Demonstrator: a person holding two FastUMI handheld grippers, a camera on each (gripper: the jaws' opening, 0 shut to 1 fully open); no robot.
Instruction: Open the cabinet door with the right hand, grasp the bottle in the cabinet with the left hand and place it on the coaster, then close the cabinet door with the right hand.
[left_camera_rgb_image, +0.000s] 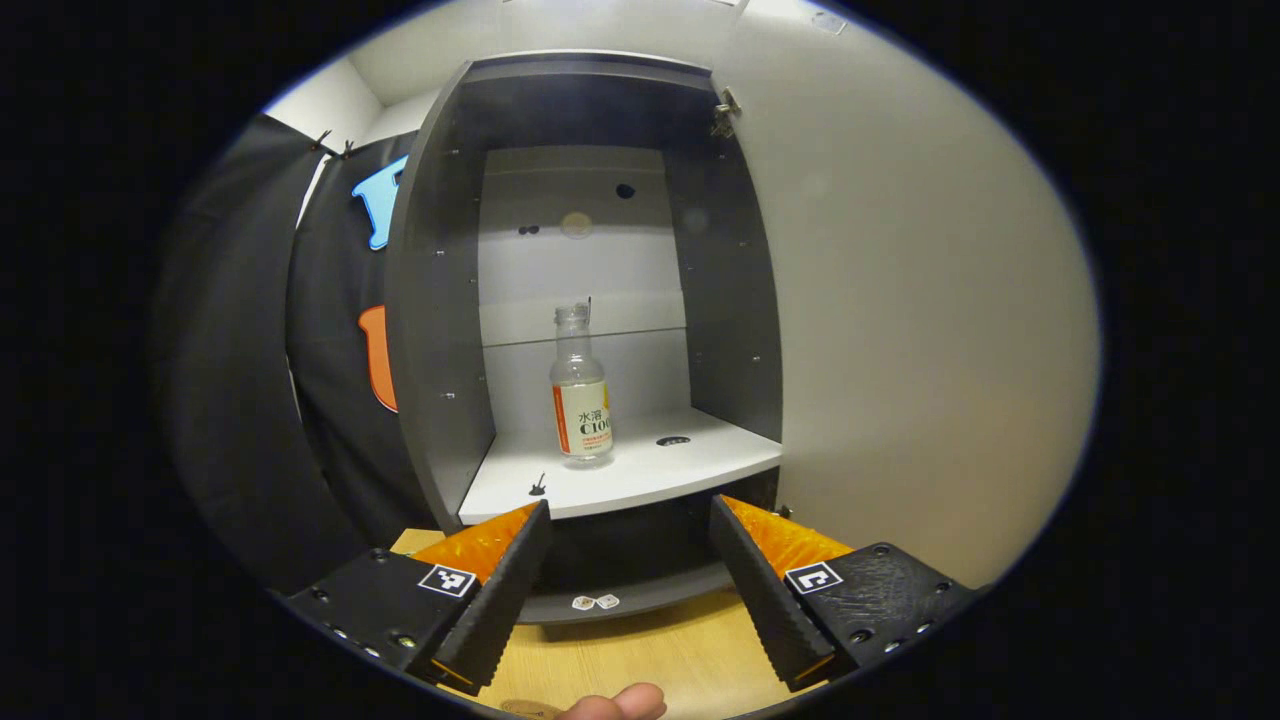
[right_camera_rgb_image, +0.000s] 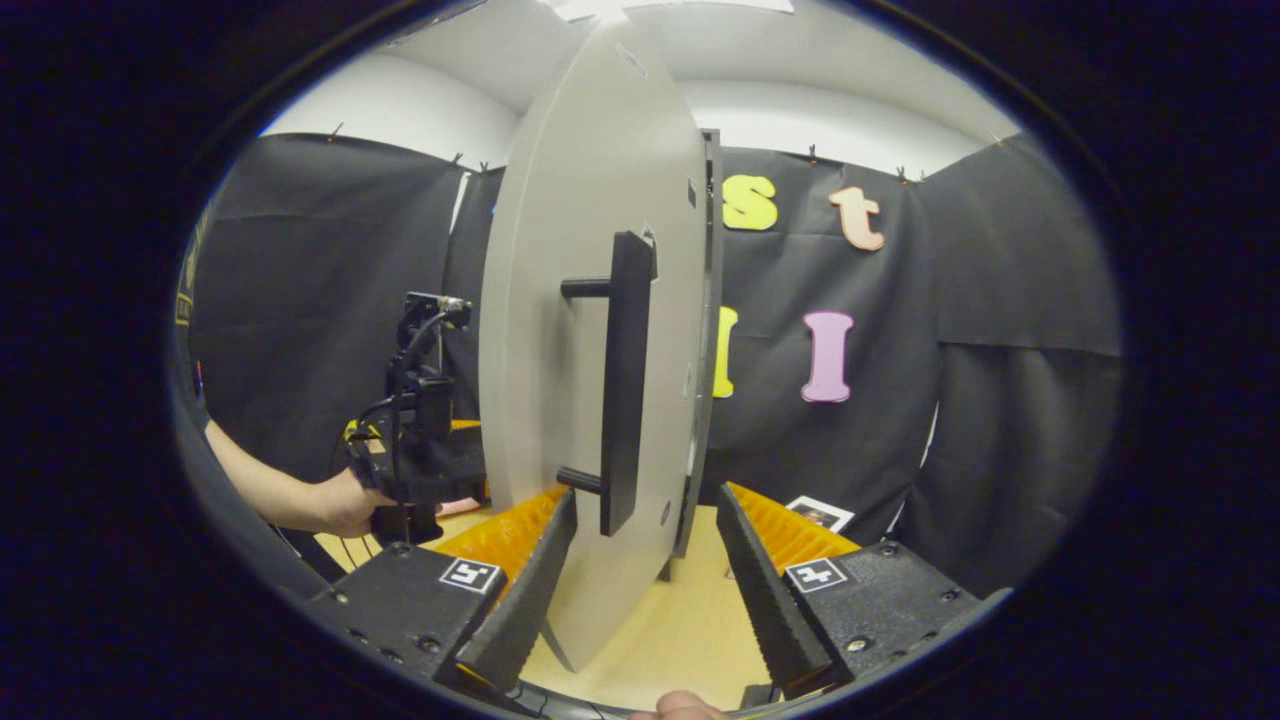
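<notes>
A clear bottle (left_camera_rgb_image: 581, 395) with a white and orange label stands upright on the white shelf (left_camera_rgb_image: 640, 470) inside the dark grey cabinet (left_camera_rgb_image: 430, 330). The pale door (left_camera_rgb_image: 900, 300) is swung open to the right. My left gripper (left_camera_rgb_image: 630, 580) is open, low in front of the cabinet and well short of the bottle. In the right gripper view the door (right_camera_rgb_image: 590, 300) is seen nearly edge-on with its black bar handle (right_camera_rgb_image: 625, 380). My right gripper (right_camera_rgb_image: 645, 570) is open, its fingers either side of the door's lower part and handle end, not pressing. A hand holds the left gripper (right_camera_rgb_image: 415, 440) beyond the door.
The cabinet stands on a wooden table (left_camera_rgb_image: 640, 650). Two small white pieces (left_camera_rgb_image: 595, 601) lie at the cabinet's foot. A brown round edge (left_camera_rgb_image: 530, 708) peeks in at the table's near side. A white card (right_camera_rgb_image: 820, 513) lies on the table right of the door.
</notes>
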